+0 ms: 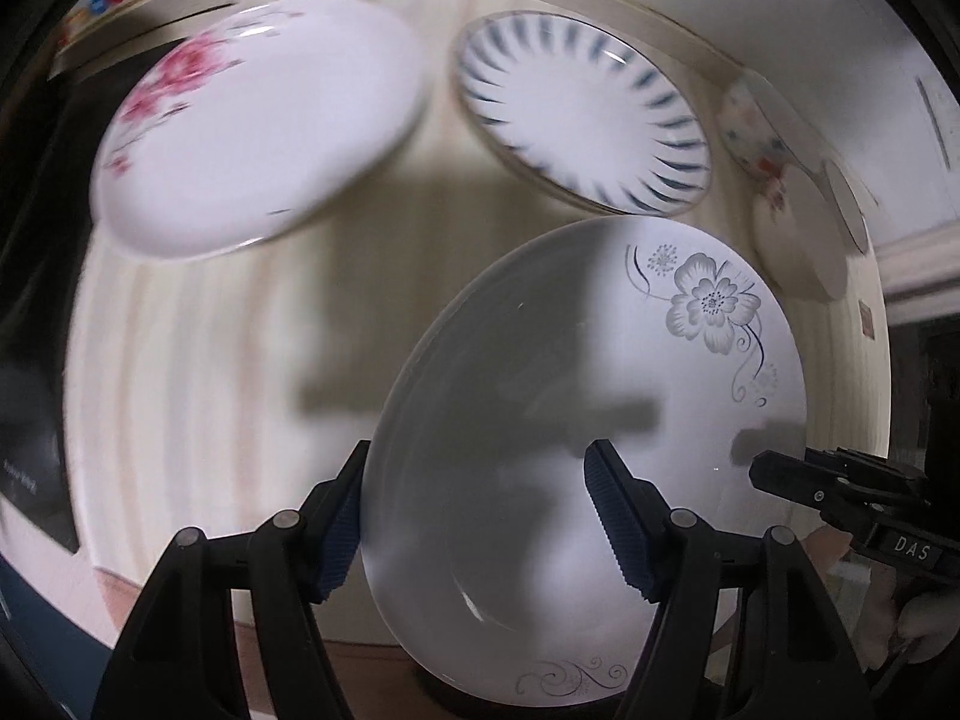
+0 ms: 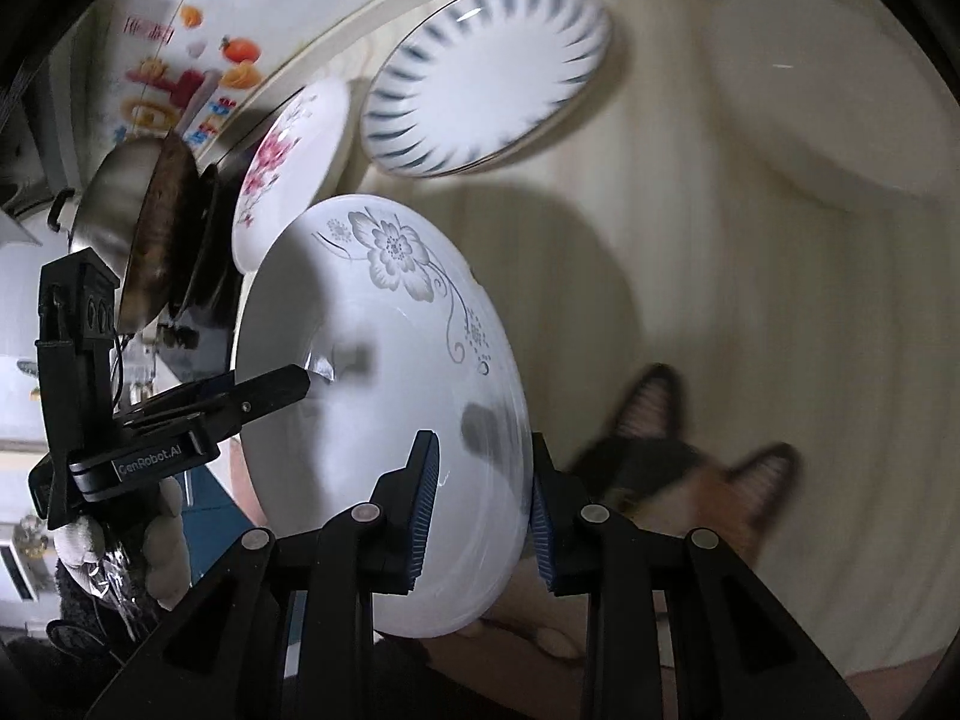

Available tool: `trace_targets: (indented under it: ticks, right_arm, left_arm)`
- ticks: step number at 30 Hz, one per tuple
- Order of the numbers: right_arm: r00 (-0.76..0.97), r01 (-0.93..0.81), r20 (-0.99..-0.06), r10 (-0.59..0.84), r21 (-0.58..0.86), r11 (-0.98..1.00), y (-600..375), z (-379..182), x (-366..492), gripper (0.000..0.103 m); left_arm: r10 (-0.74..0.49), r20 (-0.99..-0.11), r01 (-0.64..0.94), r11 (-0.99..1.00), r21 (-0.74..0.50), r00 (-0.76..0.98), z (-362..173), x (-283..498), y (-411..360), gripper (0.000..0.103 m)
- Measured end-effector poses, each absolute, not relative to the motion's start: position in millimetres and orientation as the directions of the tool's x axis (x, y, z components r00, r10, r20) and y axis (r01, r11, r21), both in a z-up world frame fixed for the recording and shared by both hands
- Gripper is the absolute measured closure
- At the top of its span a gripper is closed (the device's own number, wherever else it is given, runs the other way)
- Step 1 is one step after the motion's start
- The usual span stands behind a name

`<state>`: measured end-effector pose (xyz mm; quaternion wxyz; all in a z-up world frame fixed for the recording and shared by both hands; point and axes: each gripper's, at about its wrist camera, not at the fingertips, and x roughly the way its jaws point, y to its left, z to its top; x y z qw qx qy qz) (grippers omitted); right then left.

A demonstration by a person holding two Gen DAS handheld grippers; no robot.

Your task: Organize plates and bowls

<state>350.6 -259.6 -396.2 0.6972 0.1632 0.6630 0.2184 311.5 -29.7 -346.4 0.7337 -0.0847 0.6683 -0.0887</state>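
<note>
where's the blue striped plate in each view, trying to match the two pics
Left wrist view: the blue striped plate lies upper centre-right on the table, above the grey flower plate.
Right wrist view: it lies at top centre, above and right of that plate.
Shared landmark: the pink flower plate, to its left in both.
</note>
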Motion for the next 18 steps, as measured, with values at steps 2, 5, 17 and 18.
trace_targets:
  ticks: [2, 5, 17, 18]
  right_arm:
    - [0.028, -0.068, -0.857, 0.515, 0.512, 0.856, -275, -398, 349, 0.072]
    - [0.033, -0.028, -0.864, 0.503, 0.502, 0.864, -296, -406, 346, 0.072]
    - [0.032, 0.068, -0.875, 0.483, 0.484, 0.872, -329, -435, 338, 0.072]
    - [0.039, 0.072, -0.874, 0.485, 0.486, 0.871, -328, -435, 338, 0.072]
  left_arm:
    - [-0.246, -0.966, 0.038, 0.969, -0.244, 0.078, -351, 317, -43, 0.035]
    - [-0.244, -0.968, 0.065, 0.969, -0.240, 0.061, -358, 322, -57, 0.035]
    - [-0.210, -0.977, 0.113, 0.972, -0.205, 0.030, -376, 332, -76, 0.035]
    - [-0.209, -0.978, 0.115, 0.972, -0.204, 0.028, -377, 333, -77, 0.035]
